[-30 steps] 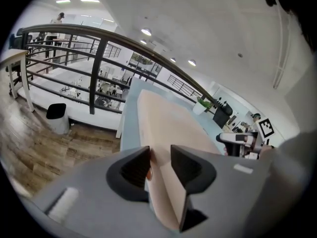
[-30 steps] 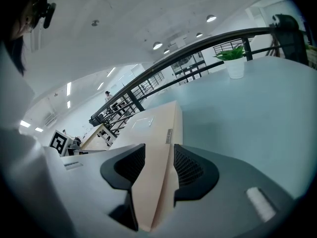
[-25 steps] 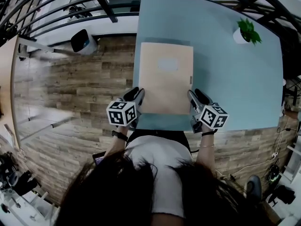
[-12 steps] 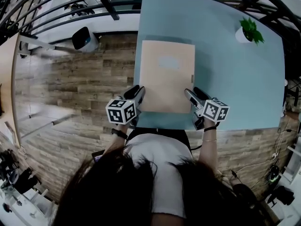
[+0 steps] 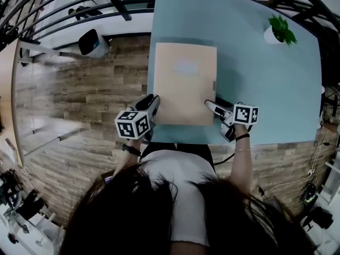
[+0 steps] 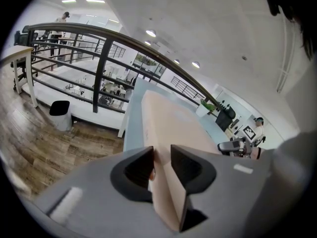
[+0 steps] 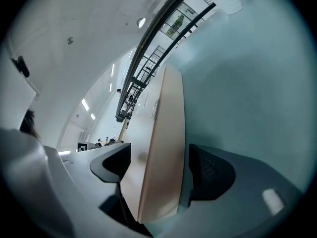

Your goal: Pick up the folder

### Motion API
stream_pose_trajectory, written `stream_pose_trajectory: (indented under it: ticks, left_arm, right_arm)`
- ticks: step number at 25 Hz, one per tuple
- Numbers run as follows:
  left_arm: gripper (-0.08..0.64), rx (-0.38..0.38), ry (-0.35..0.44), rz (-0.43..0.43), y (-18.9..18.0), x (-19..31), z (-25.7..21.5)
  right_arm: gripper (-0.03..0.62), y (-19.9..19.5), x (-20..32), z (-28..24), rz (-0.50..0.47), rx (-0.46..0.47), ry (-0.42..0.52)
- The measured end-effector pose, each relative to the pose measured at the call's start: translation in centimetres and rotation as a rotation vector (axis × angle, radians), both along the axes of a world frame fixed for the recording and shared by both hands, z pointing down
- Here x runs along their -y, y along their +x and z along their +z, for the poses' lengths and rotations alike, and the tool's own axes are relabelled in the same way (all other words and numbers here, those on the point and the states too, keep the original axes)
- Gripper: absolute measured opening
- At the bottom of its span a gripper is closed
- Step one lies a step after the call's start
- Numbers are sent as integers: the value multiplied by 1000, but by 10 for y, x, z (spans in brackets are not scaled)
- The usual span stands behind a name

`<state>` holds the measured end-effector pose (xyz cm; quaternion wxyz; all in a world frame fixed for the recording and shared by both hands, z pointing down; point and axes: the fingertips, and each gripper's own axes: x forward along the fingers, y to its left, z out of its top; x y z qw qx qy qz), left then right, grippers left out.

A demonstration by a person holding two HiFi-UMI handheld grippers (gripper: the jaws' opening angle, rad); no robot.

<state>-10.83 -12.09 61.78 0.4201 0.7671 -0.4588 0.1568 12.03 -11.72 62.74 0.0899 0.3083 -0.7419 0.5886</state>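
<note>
Beige folder (image 5: 184,84) lies on the pale blue worktop (image 5: 265,89), close to its left and front edges, with a potted plant (image 5: 279,33) well apart at the far right corner. Left tool (image 5: 153,100) pinches the folder's near left corner, both pads pressed onto it from either side. Right tool (image 5: 210,104) sits at the near right corner with its jaws spread wide, having just been opening; the folder's edge stands between them, and the pad on the worktop side is clear of it
</note>
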Motion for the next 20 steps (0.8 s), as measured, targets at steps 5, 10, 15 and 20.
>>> stream_pose_trajectory:
  ticks: [5, 10, 15, 20]
  left_arm:
    - [158, 11, -3, 3, 0, 1, 0]
    - [158, 13, -5, -7, -1, 0, 1]
    - [158, -24, -27, -19, -3, 0, 2]
    - [158, -60, -50, -47, -10, 4, 2]
  right_arm:
    - [341, 0, -3, -3, -64, 112, -74]
    - [341, -3, -5, -5, -121, 218, -140]
    - [341, 1, -3, -4, -83, 313, -199]
    - [337, -15, -6, -8, -188, 445, -255]
